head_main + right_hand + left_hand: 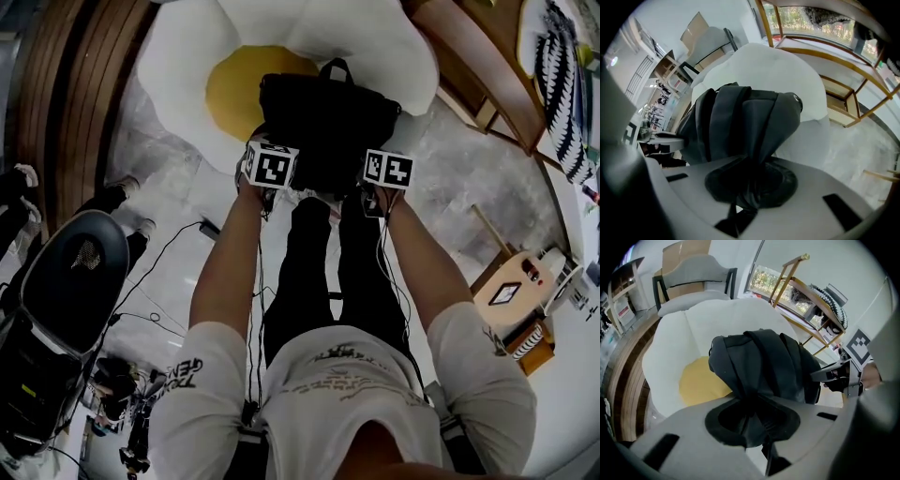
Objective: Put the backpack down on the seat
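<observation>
A black backpack point(328, 117) hangs at the near edge of a seat shaped like a fried egg, with a white cushion point(187, 56) and a yellow centre point(234, 89). My left gripper point(270, 176) is shut on dark fabric at the backpack's near left side. My right gripper point(386, 178) is shut on its near right side. In the left gripper view the backpack point(764, 362) bunches into my jaws point(752, 420), above the yellow patch point(701, 380). The right gripper view shows the same fabric point(740, 122) pinched in my jaws point(750, 187). Whether the backpack touches the cushion I cannot tell.
A wooden rack point(487, 84) stands right of the seat, and wooden boards point(75, 94) run along its left. A black office chair point(75, 281) and cables point(159, 272) are on the floor at left. A small wooden table point(516, 291) is at right. A grey chair point(693, 273) stands behind the seat.
</observation>
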Motion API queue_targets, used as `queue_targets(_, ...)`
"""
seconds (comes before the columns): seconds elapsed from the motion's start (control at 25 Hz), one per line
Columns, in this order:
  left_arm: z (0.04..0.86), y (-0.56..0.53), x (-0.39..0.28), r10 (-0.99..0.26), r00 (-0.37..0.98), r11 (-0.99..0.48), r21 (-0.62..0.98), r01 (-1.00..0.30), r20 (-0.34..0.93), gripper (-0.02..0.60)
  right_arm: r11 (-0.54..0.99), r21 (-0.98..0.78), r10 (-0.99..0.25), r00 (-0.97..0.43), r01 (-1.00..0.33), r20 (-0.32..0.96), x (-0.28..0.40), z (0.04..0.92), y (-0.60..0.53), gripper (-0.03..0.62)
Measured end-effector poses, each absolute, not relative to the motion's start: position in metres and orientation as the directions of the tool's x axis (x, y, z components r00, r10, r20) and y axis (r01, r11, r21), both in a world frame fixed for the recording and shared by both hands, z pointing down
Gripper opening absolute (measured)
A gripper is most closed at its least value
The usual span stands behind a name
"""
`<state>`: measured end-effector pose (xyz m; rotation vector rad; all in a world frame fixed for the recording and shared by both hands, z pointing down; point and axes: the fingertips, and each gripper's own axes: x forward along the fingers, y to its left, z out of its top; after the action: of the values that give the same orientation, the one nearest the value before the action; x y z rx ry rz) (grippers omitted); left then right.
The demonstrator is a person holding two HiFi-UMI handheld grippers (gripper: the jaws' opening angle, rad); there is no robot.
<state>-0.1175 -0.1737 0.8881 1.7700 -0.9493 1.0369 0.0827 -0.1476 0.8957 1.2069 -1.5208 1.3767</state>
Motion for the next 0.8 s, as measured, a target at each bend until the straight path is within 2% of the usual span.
queue_targets(0.28,0.913,-0.138,-0.118,-0.118,0.37,-0.339,0.313,-0.887,0.922,0.094,-0.025,-0.291,-0.125,-0.286,-0.956,0.95,0.088,0.917,-0.116,0.063)
queue_targets(0.36,0.916,-0.129,-0.119,-0.112,0.369,-0.345,0.313,-0.885,0.923,0.138,-0.018,-0.316,-0.123,-0.312,-0.948,0.942,0.085,0.92,-0.112,0.067)
queue_targets(0.44,0.915,-0.125,-0.116,-0.116,0.364,-0.359,0.303,-0.883,0.924,0.172,-0.023,-0.345,-0.138,-0.339,-0.938,0.931,0.085,0.92,-0.112,0.188)
queue_targets(0.52,0.912,-0.125,-0.113,-0.137,0.351,-0.375,0.28,-0.884,0.926,0.207,-0.032,-0.335,-0.155,-0.327,-0.942,0.932,0.092,0.918,-0.114,0.244)
queue_targets(0.6,0.907,-0.13,-0.113,-0.173,0.333,-0.376,0.25,-0.892,0.927,0.244,-0.032,-0.31,-0.178,-0.299,-0.95,0.937,0.101,0.913,-0.117,0.25)
queue_targets(0.68,0.899,-0.139,-0.116,-0.223,0.314,-0.355,0.223,-0.908,0.923,0.255,-0.024,-0.298,-0.206,-0.287,-0.954,0.935,0.106,0.905,-0.121,0.25)
queue_targets(0.76,0.885,-0.153,-0.121,-0.292,0.291,-0.328,0.19,-0.925,0.911,0.239,-0.018,-0.285,-0.23,-0.273,-0.958,0.934,0.11,0.894,-0.127,0.249)
queue_targets(0.8,0.876,-0.159,-0.124,-0.323,0.279,-0.316,0.175,-0.933,0.904,0.218,-0.016,-0.269,-0.242,-0.257,-0.963,0.936,0.113,0.887,-0.129,0.226)
